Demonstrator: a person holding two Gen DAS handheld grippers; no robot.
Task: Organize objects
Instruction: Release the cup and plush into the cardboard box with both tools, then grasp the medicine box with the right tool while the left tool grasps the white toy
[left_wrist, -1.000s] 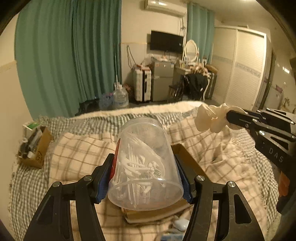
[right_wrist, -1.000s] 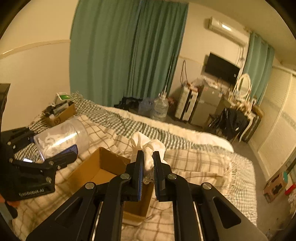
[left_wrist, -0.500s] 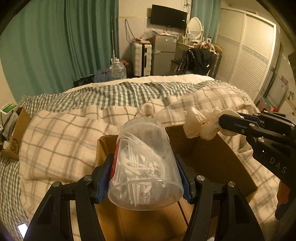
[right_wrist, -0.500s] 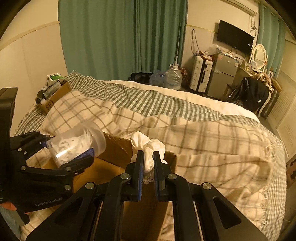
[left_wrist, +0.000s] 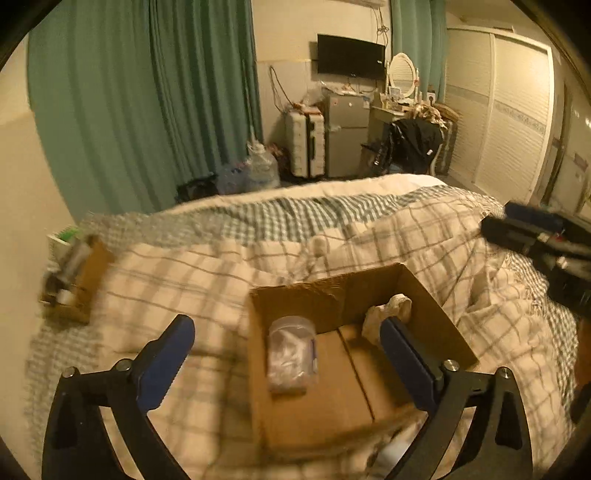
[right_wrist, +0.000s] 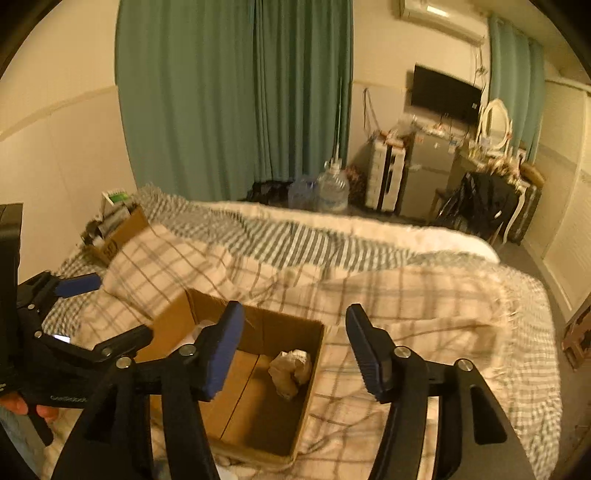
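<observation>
An open cardboard box (left_wrist: 354, 413) sits on the plaid bed cover. A clear plastic jar of cotton swabs (left_wrist: 292, 354) lies on its side in the box's left part. A crumpled white cloth (left_wrist: 388, 314) lies in the box's far right corner; it also shows in the right wrist view (right_wrist: 290, 373). My left gripper (left_wrist: 286, 349) is open and empty above the box. My right gripper (right_wrist: 293, 345) is open and empty above the box (right_wrist: 258, 413); its fingers (left_wrist: 532, 236) show at the right edge of the left wrist view.
A small cardboard box of odds and ends (left_wrist: 74, 280) sits at the bed's far left corner by the wall. Green curtains (right_wrist: 236, 96), water jugs (right_wrist: 332, 190), a suitcase, a small fridge and a dresser stand beyond the bed.
Both grippers opened. The swab jar dropped from the left gripper into the box and the white cloth dropped from the right gripper into it. Both grippers pulled up and back.
</observation>
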